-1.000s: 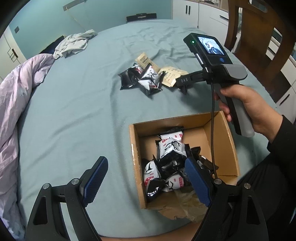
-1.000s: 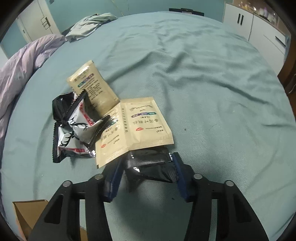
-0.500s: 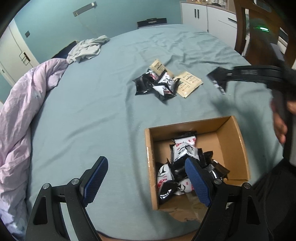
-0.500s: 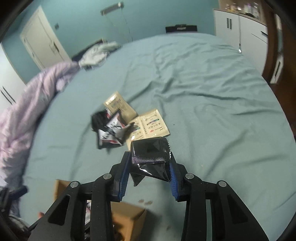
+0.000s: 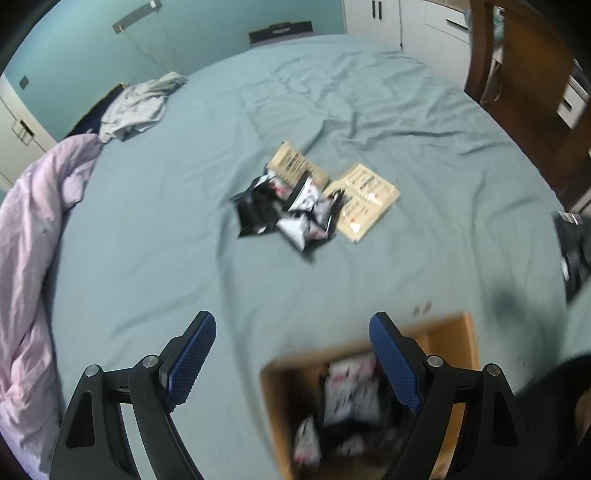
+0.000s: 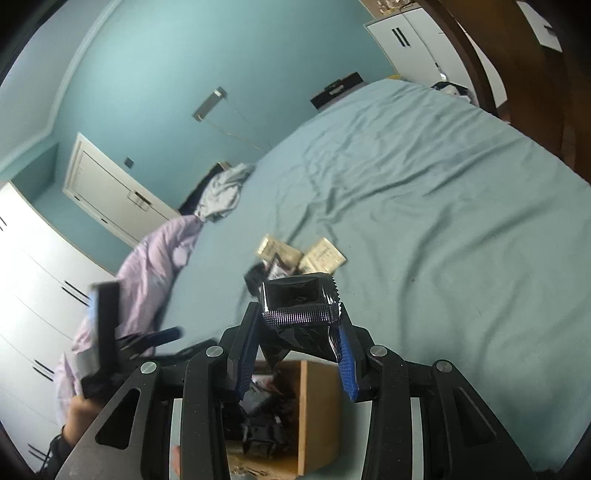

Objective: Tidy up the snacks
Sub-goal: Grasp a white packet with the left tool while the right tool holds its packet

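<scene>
My right gripper (image 6: 297, 314) is shut on a black foil snack packet (image 6: 295, 295) and holds it in the air above the open cardboard box (image 6: 319, 406). The box (image 5: 443, 332) holds several black-and-white snack packets (image 5: 351, 391). Out on the teal bedsheet lies a small pile of black-and-white packets (image 5: 288, 210) with two tan sachets (image 5: 365, 199) beside it. My left gripper (image 5: 293, 358) hangs open over the box's far left corner, nothing between its fingers. In the right wrist view the left gripper (image 6: 103, 332) is a blur at the left.
A crumpled lilac duvet (image 5: 29, 229) runs along the left side of the bed, and a grey garment (image 5: 140, 107) lies at the far left. A wooden chair (image 5: 524, 74) and white cabinets (image 5: 436, 26) stand at the right.
My right gripper closed on the black packet, lifted it off the sheet and carried it back over the box. My left gripper shifted, so the box slid lower in its view.
</scene>
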`<state>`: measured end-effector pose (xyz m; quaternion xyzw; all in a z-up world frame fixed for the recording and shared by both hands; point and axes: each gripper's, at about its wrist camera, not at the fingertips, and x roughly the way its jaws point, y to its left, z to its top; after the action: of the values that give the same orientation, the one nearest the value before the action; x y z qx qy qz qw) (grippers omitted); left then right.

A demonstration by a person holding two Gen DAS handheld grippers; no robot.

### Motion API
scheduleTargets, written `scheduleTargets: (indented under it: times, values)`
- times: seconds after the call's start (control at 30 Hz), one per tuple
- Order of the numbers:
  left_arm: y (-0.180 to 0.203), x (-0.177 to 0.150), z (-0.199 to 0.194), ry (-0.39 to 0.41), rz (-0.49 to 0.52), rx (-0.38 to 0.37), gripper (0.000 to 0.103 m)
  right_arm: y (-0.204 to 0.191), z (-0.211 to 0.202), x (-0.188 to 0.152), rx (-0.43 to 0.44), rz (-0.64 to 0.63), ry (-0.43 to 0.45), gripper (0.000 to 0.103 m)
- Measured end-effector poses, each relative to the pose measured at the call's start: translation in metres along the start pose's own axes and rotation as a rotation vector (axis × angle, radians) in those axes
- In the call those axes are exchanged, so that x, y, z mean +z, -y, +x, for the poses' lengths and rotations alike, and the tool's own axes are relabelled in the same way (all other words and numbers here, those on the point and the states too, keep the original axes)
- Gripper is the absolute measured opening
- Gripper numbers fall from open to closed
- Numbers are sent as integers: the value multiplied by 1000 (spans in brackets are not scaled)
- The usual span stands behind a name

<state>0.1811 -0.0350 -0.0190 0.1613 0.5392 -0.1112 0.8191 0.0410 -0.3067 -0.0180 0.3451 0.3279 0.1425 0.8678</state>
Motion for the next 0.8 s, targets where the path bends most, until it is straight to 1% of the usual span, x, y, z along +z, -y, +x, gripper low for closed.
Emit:
scheduleTargets:
  times: [0.07, 0.2, 0.3, 0.4, 0.43, 0.53, 0.57, 0.6, 0.67, 0.7, 0.77, 0.8]
  values:
    - [1, 20, 22, -36, -15, 7, 86, 5, 9, 2, -9, 2, -18, 36]
    - [5, 42, 61, -91, -12, 42, 86, 9, 36, 5, -44, 5, -81, 36]
    - [8, 53, 91, -137, -9, 67, 86, 7, 46, 8, -53, -21, -97, 36]
    - [9, 64, 116, -186, -37, 42, 86, 6, 53, 10, -61, -43, -111, 36]
    - [9, 67, 128, -219, -46, 21, 86, 5, 54, 10, -63, -47, -113, 36]
    - [13, 69, 149, -272, -39, 8, 84, 6, 55, 11, -65, -48, -120, 36]
    - [15, 69, 152, -275, -35, -2, 80, 7, 56, 12, -67, -43, -122, 36]
    - [15, 70, 154, -275, -34, -16, 78, 3, 60, 13, -68, -37, -127, 36]
    - [13, 71, 153, -266, -48, -57, 69, 4, 64, 14, -65, -17, -137, 36]
    - [12, 71, 153, -267, -52, -74, 66, 4, 66, 14, -64, -12, -141, 36]
    - [11, 69, 150, -253, -34, -103, 50, 4, 67, 14, -67, -7, -143, 36]
    - [11, 68, 147, -245, -23, -105, 46, 4, 67, 13, -74, -10, -141, 36]
